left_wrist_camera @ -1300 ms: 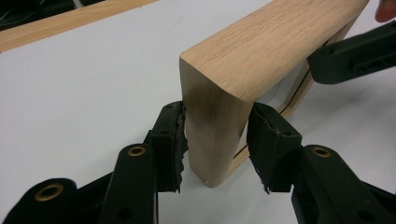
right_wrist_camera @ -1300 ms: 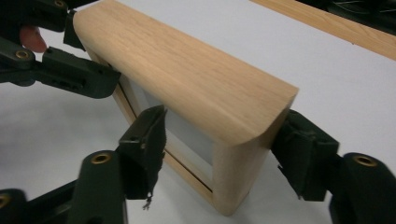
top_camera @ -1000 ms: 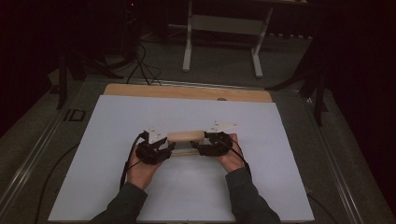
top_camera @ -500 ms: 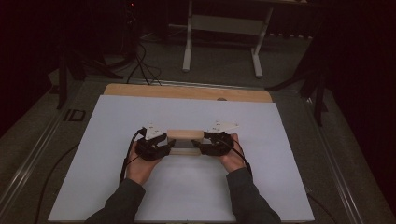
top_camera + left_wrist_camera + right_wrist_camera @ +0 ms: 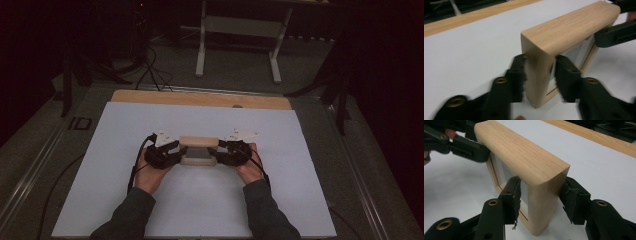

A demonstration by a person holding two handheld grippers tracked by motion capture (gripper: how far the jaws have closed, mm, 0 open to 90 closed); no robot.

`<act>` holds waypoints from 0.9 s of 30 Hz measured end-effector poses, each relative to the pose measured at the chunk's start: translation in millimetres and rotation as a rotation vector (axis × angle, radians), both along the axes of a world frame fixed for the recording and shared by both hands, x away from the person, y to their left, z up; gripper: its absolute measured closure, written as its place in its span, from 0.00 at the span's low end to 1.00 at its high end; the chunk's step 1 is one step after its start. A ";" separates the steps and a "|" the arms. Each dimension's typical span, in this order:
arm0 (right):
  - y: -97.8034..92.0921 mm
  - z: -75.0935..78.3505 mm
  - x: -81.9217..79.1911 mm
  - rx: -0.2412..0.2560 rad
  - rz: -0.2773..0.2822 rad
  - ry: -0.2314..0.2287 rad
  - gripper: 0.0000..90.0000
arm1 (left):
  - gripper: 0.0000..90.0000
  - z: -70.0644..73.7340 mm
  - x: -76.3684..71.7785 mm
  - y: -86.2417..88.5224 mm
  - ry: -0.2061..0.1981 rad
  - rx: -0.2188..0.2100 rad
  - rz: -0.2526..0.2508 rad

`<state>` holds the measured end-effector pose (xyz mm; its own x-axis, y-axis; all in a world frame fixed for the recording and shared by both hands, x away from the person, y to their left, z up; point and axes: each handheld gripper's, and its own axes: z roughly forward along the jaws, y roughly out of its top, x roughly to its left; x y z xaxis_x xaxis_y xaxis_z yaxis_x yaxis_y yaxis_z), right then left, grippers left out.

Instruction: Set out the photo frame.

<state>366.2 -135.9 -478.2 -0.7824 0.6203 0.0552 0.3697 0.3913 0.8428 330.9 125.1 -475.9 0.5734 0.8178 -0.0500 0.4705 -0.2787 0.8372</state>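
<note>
High view has the whole layout: a wooden frame (image 5: 198, 151) sits between the left gripper (image 5: 176, 152) and the right gripper (image 5: 223, 152), over a white sheet (image 5: 125, 130) that covers the table (image 5: 150, 96), with both hands reaching in from the near edge. What it cannot settle is the grip itself, since the jaws there are small and dark. Left gripper view gives that detail: the left gripper (image 5: 539, 72) has one jaw on either face of the frame's (image 5: 571, 26) near upright side, pressed against the wood, and the frame runs away from it toward the other gripper's black jaw (image 5: 615, 35) at the far end. Right gripper view shows the same from the opposite end: the right gripper (image 5: 541, 197) is clamped across its own near side of the frame (image 5: 519, 152), one jaw inside the opening against a pale inner panel (image 5: 506, 173), the other outside. The frame stands on edge, directly ahead of each gripper.
</note>
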 end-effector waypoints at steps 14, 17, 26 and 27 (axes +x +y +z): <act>-1.6 -2.0 4.2 0.000 -0.006 0.014 0.57 | 0.56 -1.7 11.3 -2.4 0.008 -0.022 -0.023; -2.5 -1.7 4.6 0.003 -0.006 0.012 0.56 | 0.53 -1.6 13.1 -2.6 0.006 -0.038 -0.036; -6.6 0.8 5.0 0.004 -0.010 0.011 0.62 | 0.56 -4.4 21.0 4.6 0.025 -0.088 -0.066; -6.4 0.9 5.1 0.004 -0.008 0.010 0.63 | 0.56 -4.2 20.9 4.4 0.026 -0.087 -0.065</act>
<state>371.3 -142.3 -477.3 -0.7767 0.6265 0.0655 0.3813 0.3848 0.8406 351.8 129.5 -480.1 0.6226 0.7710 -0.1341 0.4754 -0.2365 0.8474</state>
